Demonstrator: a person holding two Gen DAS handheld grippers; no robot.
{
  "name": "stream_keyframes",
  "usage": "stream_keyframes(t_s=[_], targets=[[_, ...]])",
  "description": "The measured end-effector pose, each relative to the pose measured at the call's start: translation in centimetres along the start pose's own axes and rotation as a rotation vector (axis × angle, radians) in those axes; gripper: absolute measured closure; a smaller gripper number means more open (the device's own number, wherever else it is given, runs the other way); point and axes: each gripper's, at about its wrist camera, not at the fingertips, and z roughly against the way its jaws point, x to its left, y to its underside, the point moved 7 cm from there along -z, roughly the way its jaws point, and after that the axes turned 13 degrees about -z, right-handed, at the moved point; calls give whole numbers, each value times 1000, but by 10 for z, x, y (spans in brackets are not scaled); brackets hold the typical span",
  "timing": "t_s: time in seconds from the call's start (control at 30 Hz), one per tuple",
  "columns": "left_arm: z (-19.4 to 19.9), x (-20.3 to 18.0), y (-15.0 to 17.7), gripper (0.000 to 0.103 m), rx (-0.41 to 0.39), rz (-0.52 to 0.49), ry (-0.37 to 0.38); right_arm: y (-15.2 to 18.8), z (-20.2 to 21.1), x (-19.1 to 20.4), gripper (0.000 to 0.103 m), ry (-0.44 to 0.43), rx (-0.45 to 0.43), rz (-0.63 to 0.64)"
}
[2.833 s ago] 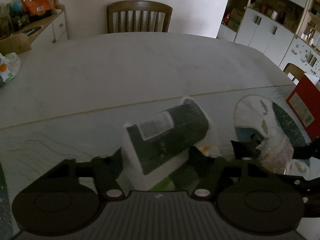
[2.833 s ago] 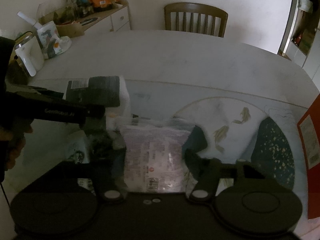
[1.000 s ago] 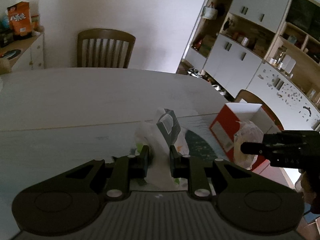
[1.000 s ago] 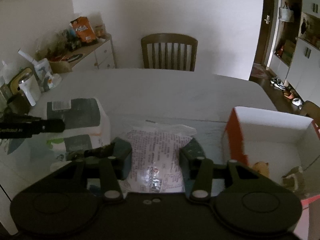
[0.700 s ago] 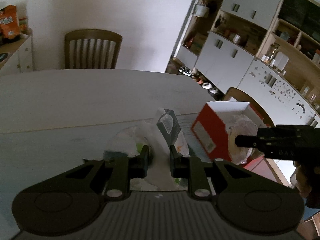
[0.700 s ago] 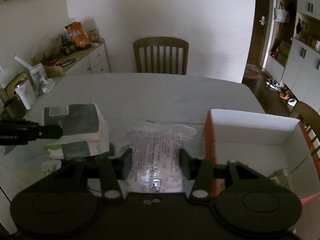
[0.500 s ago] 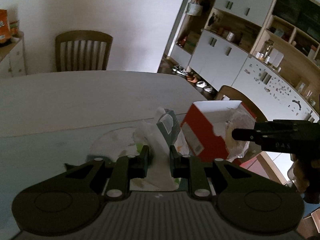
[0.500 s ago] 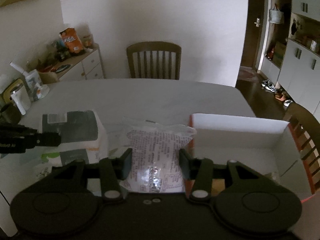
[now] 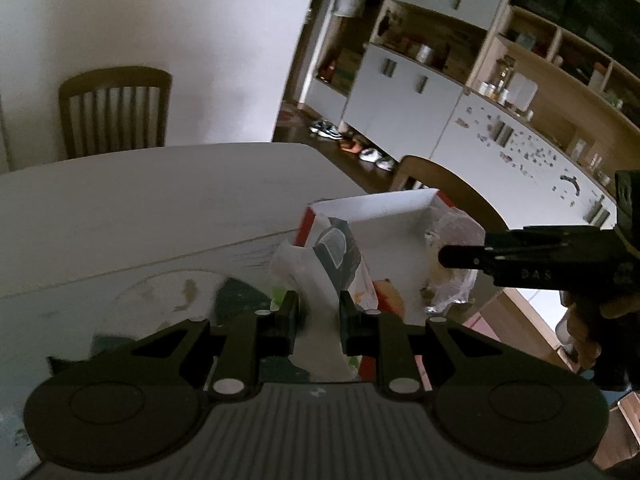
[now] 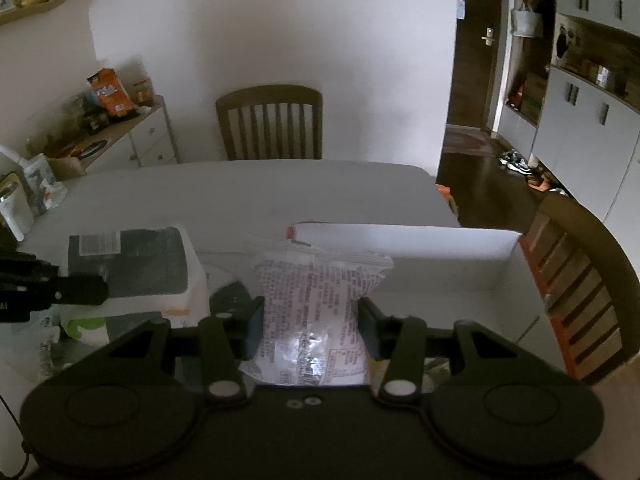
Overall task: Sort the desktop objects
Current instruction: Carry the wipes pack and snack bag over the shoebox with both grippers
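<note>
A big open box [image 9: 384, 216] with red outsides and white insides sits at the edge of the bench [image 9: 140, 208]. Everything else is told from that box.

The left tool [image 9: 319, 312] is pinching a soft white pack [image 9: 320, 276] with dark green print. The two black fingers [image 9: 289, 312] press on its thin white end, close together. The pack hangs just at the near left corner of the box, in front of the red wall. I cannot tell if it touches the wall.

The right tool [image 10: 311, 330] is pinching a clear bag [image 10: 316, 300] with small red writing on it. One finger sits on each side of the bag, partway apart. The bag is over the left part of the box, in front of the box's white far wall [image 10: 400, 240].

Inside the box, low down, something orange [image 9: 390, 294] lies on the floor of it. I cannot tell what it is.

Left of the box, the bench has a mat [image 9: 168, 292] with fish pictures on it. Behind the box, across the bench, stands a wooden chair [image 10: 269, 124]. Another chair [image 10: 580, 280] is right beside the box.
</note>
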Motion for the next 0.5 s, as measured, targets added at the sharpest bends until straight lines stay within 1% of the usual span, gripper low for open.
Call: stream_keyframes(t_s=[0.5], targets=[[-64,-65,-30,84,42,-116,105,-7,-3,-78,56,97,-6,-58]])
